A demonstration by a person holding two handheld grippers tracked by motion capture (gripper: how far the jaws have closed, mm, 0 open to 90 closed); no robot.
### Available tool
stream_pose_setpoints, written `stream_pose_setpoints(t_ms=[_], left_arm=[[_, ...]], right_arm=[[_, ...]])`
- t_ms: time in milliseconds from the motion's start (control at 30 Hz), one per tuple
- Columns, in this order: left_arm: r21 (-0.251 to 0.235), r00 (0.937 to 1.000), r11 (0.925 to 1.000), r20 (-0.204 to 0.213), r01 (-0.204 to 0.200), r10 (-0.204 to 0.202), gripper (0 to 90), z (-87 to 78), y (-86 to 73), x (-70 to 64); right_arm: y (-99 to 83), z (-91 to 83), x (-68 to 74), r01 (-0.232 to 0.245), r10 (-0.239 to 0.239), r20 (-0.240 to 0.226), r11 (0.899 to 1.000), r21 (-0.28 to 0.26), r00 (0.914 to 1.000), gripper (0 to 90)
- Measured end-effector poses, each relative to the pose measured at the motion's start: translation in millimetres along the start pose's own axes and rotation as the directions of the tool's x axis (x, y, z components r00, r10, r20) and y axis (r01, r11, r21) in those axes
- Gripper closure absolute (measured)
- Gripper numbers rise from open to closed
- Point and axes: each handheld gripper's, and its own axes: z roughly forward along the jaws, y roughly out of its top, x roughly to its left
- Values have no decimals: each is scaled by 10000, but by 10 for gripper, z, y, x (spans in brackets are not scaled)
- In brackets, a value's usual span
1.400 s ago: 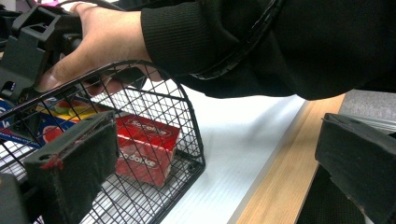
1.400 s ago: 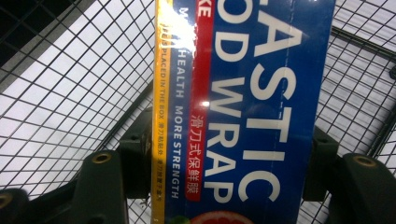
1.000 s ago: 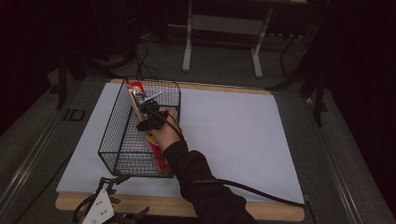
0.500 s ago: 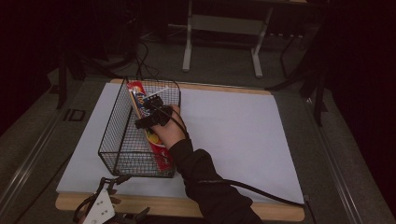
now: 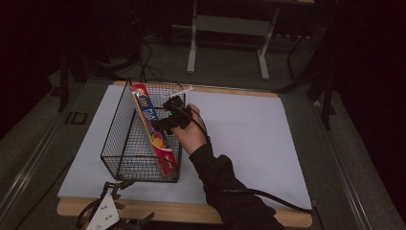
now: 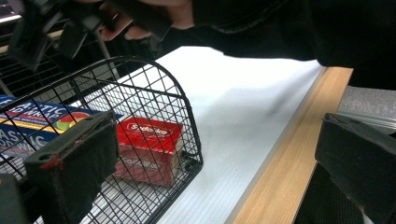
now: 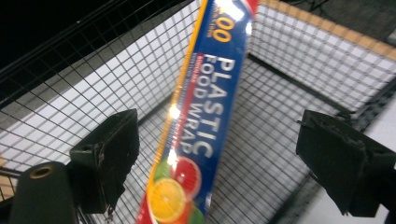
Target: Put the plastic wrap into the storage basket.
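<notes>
Plastic wrap box (image 7: 196,135) leans in basket (image 5: 119,148), near end cut off; both grippers gape empty.

Wire basket (image 5: 125,143) open at top; long food wrap box (image 5: 152,125) runs its length along the right wall, leaving free room on the left inside. Right claw (image 5: 168,115) spread wide over the box. White table (image 5: 249,139) right of basket bare. Left claw (image 5: 112,218) at near table edge, jaws apart.
</notes>
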Motion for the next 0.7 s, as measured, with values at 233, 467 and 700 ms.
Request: stream_pose_setpoints(t_ms=[233,467,700], left_arm=[[-58,9999,9999,18,109,-109,2,-3,0,11],[10,10000,10000,20,86,-86,2,13,0,11],[-10,9999,9999,8,152,-152,2,10,-1,14]], right_arm=[[-82,-262,-156,68,-62,220,9996,-268,9997,130],[-212,-421,-278,-66,79,334,9993,-377,9994,132],[-404,-578,-418,-202,232,580,9985,-511,9980,133]])
